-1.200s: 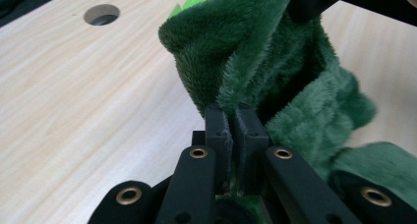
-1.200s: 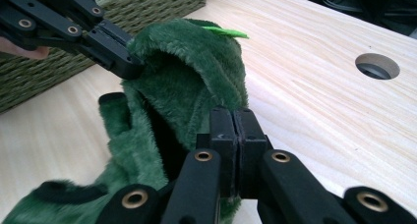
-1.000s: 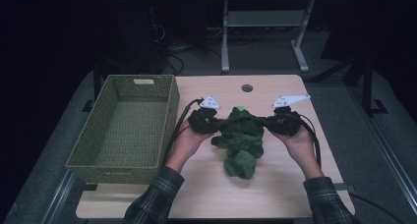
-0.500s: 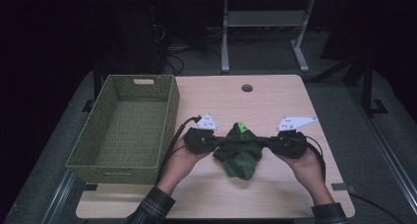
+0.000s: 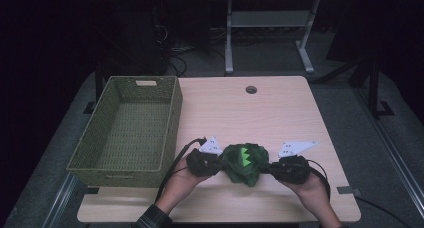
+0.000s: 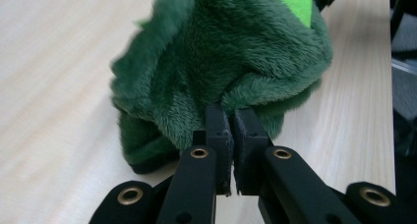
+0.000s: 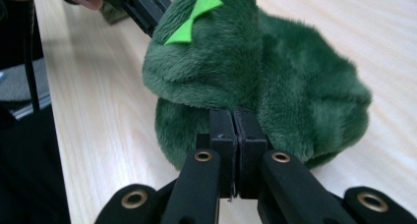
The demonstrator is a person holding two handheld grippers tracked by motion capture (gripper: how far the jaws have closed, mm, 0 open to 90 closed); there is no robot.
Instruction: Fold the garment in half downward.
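Note:
A dark green plush garment (image 5: 245,164) with bright green spikes lies bunched near the table's front edge, between my two grippers. My left gripper (image 5: 216,164) is shut on its left side; in the left gripper view the jaws pinch a fold of the plush garment (image 6: 221,62) at my left gripper (image 6: 232,117). My right gripper (image 5: 274,166) is shut on its right side, and the right gripper view shows my right gripper (image 7: 235,117) nipping the plush garment (image 7: 255,71). The other gripper's fingers (image 7: 142,3) reach in beyond the plush.
A woven green basket (image 5: 92,153) stands empty at the left of the wooden table (image 5: 240,113). A round cable hole (image 5: 251,89) sits near the table's far edge. Cables (image 5: 172,168) trail from both grippers toward the person. Dark floor and a stand lie beyond.
Both hands have drawn the plush garment toward the table's front edge and lower. It now sits more bunched up between the grippers, with the bright spikes on top.

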